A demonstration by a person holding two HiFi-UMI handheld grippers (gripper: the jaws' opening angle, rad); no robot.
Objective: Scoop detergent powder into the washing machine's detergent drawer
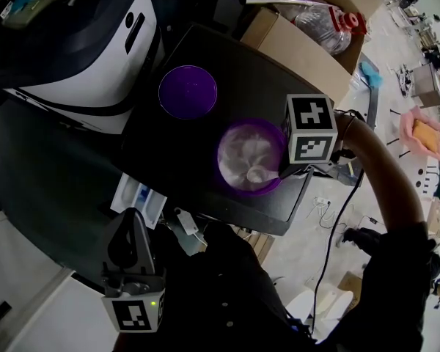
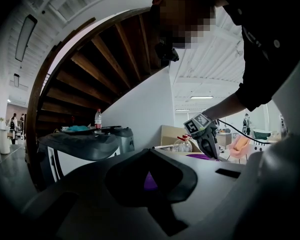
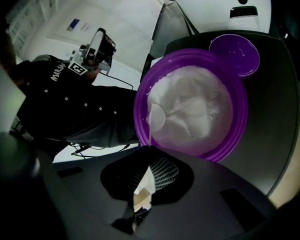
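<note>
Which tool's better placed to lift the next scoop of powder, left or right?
Right. The right tool is shut on the white plastic scoop, whose head sits in the white detergent powder in the round purple plastic bowl. The left tool is shut, empty, away from it.

The bowl is purple and the powder in it is white. The scoop is white too. The lid is purple. The table is black. The right cube and the left cube carry black-and-white square patterns. The washer is white with black parts. The drawer is white and blue. The box is brown.
</note>
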